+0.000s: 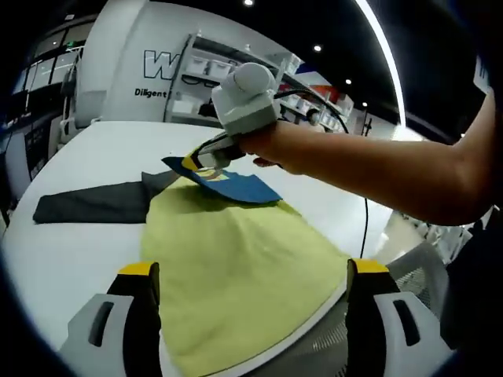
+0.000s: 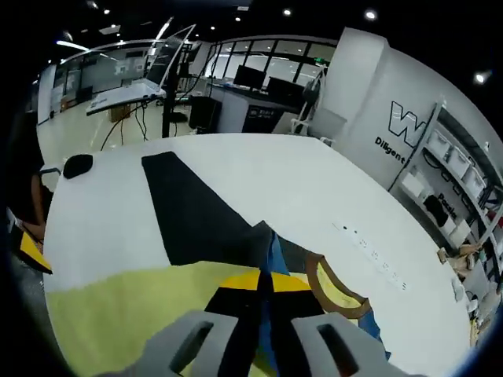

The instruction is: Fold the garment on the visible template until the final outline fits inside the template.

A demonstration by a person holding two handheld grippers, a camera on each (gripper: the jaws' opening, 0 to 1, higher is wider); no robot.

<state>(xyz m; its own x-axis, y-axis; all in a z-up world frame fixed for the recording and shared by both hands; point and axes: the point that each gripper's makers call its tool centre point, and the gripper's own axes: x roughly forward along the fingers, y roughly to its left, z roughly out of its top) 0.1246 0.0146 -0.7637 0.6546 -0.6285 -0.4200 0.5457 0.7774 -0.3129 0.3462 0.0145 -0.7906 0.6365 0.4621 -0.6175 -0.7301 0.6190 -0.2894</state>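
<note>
A yellow-green garment (image 1: 236, 259) with a blue part (image 1: 240, 187) lies on the white table (image 1: 78, 243), reaching its near edge. A dark grey template (image 1: 90, 203) lies flat under its far left side. My left gripper (image 1: 253, 271) hovers open above the garment's near end, jaws wide apart. A person's hand holds my right gripper (image 1: 206, 161), shut on the garment's blue and yellow far edge and lifting it slightly. In the right gripper view, my right gripper (image 2: 265, 302) pinches that fabric beside a brown collar (image 2: 324, 287), with the dark template (image 2: 196, 212) stretching away behind.
A small black object (image 2: 78, 165) sits near the table's far-left edge. A cable (image 1: 365, 228) hangs off the table's right side. Shelves with bins (image 2: 452, 181) line the wall, and desks with monitors (image 2: 251, 78) stand beyond the table.
</note>
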